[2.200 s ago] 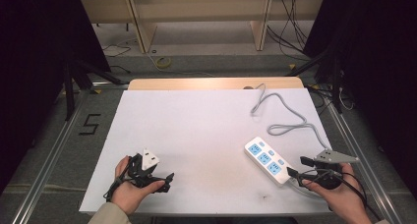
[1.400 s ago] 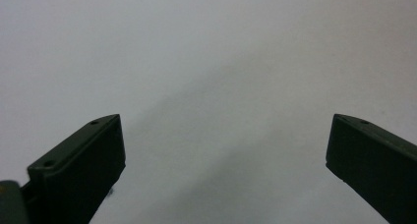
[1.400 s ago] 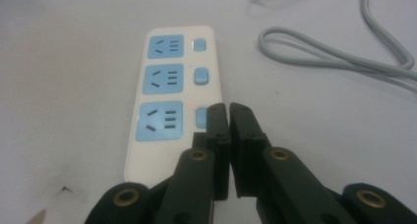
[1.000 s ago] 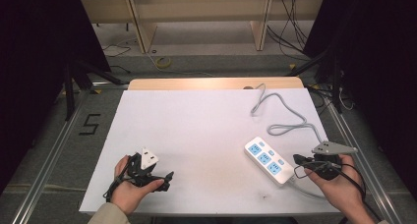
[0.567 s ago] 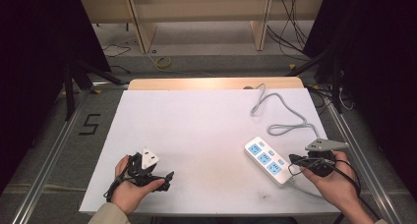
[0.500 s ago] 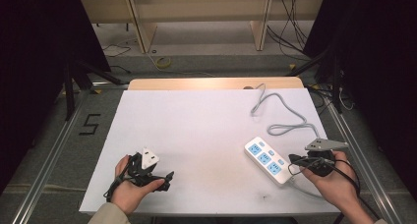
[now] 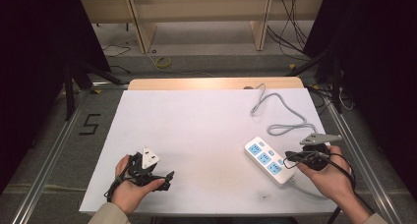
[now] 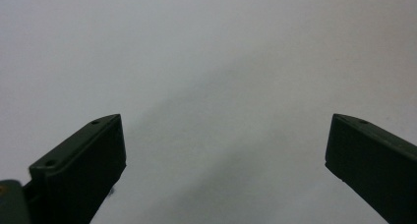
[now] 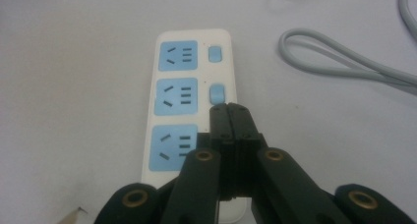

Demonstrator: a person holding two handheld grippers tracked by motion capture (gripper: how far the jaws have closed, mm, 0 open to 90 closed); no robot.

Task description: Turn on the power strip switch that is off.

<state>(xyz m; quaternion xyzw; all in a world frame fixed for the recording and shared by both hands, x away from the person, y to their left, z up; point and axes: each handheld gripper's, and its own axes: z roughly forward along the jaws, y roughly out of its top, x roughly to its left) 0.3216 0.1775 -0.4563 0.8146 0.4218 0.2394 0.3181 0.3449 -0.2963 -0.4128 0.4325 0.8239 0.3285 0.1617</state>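
A white power strip (image 7: 268, 160) with three blue sockets lies near the right front of a white table (image 7: 196, 126). The right gripper (image 9: 229, 108), jaws clenched together, hovers over its switch side. The left gripper (image 7: 167, 177) rests at front left, jaws spread apart, grasping nothing.

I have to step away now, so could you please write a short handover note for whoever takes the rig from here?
Right gripper: shut, nothing between the jaws, tips over the power strip beside its middle switch; contact cannot be told.
Left gripper: open, holding nothing, over bare white table at the near left.
Power strip lies flat at the near right, three blue sockets up, its grey cable looping away towards the far edge.
Done: right gripper brought to the switches.
Left: probably pressing the switch; whether any is already pressed cannot be told.
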